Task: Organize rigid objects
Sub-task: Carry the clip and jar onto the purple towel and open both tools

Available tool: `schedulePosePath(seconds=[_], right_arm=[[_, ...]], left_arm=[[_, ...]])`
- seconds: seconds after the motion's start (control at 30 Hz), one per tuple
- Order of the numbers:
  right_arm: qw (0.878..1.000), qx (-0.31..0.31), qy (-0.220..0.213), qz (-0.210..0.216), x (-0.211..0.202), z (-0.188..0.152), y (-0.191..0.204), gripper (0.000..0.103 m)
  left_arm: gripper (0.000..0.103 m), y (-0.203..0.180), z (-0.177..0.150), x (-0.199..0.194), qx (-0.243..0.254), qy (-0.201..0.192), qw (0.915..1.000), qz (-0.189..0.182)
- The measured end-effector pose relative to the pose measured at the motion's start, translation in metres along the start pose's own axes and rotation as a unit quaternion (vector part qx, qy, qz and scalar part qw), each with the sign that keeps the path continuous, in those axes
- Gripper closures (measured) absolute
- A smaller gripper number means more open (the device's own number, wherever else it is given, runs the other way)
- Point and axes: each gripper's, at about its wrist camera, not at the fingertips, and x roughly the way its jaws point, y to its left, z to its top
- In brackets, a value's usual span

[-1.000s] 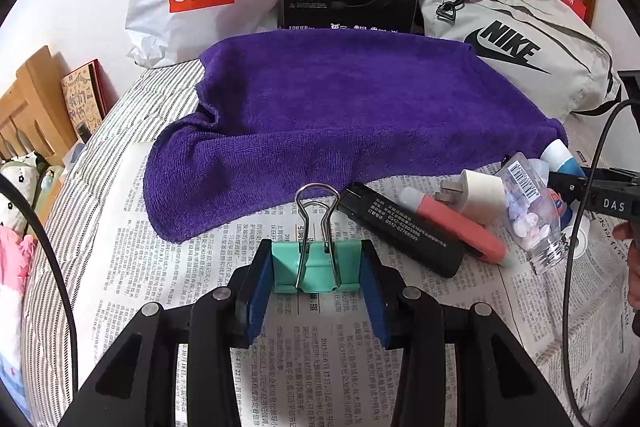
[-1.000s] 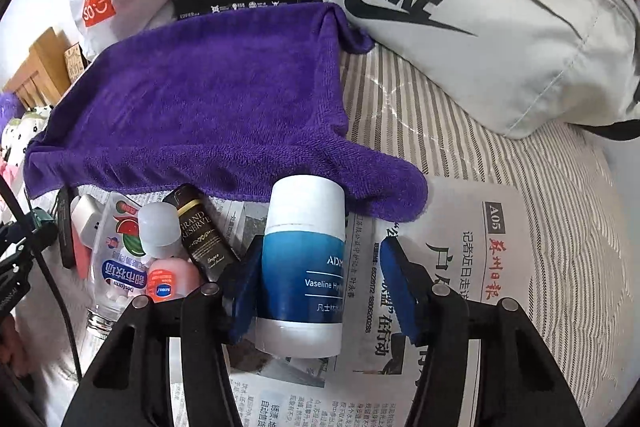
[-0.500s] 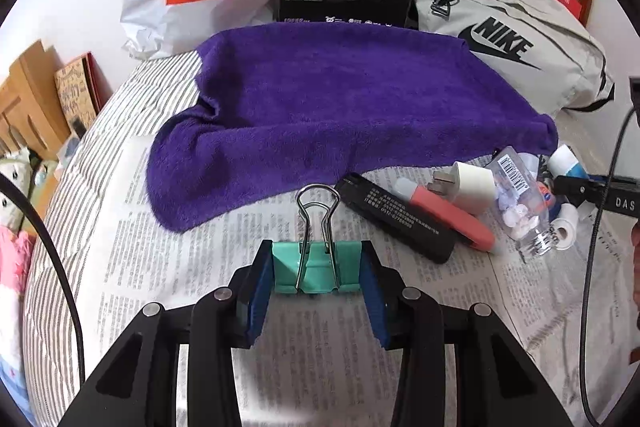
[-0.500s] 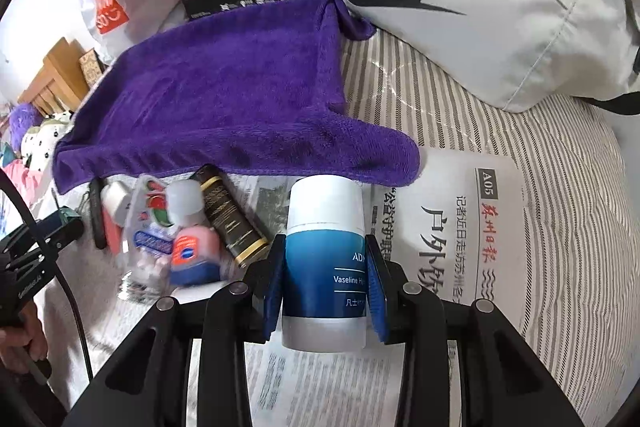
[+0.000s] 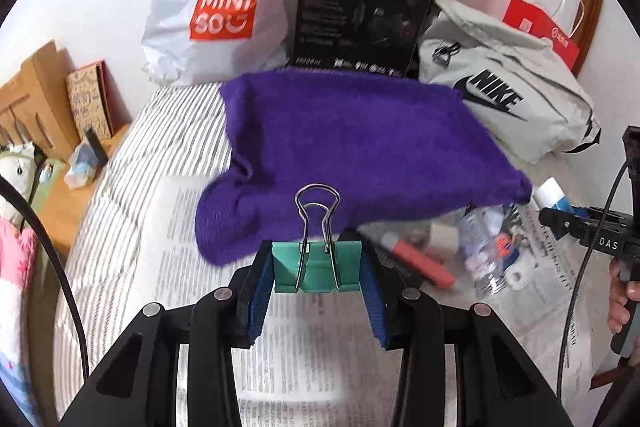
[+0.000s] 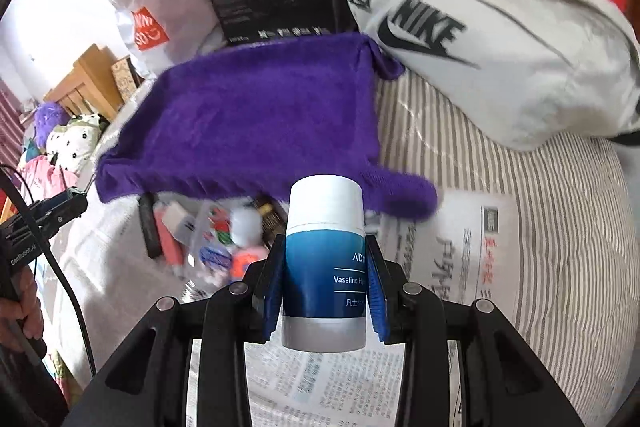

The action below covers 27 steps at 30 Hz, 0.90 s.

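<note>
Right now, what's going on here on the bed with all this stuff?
A person is sorting small items with a handheld gripper in each hand. The left gripper is clamped on a teal binder clip, held above the newspaper. The right gripper grips a blue-and-white Vaseline bottle upright. A loose pile of small items lies on the newspaper at the edge of the purple towel.

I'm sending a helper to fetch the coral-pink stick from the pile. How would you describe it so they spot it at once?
Find the purple towel on the bed; loose items lie on the newspaper along its near edge. The coral-pink stick lies flat beside a black bar, the only long pink item there.
</note>
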Motion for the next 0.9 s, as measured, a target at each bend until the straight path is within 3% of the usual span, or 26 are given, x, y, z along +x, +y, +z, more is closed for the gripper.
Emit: schedulePosePath(seconds=[0.2,0.4,0.63,0.9], right_arm=[[1.0,-0.012,-0.007,0.009,0.0,0.032,0.006,0.067],[1.0,-0.024,-0.004,0.015,0.014,0.069,0.01,0.067],[0.999,-0.043,0.009,0.01,0.053,0.112,0.017,0.067],[0.998,-0.048,0.033,0.005,0.119,0.151,0.021,0.067]], left_arm=[[0.064,-0.006,0.036,-0.004,0.012,-0.02,0.9997,-0.006],[0.064,-0.011,0.077,0.018,0.017,-0.021,0.9995,-0.014],[0.064,-0.011,0.116,0.075,0.007,0.0,0.9995,-0.032],[0.064,-0.005,0.136,0.141,-0.008,0.038,0.9982,-0.045]])
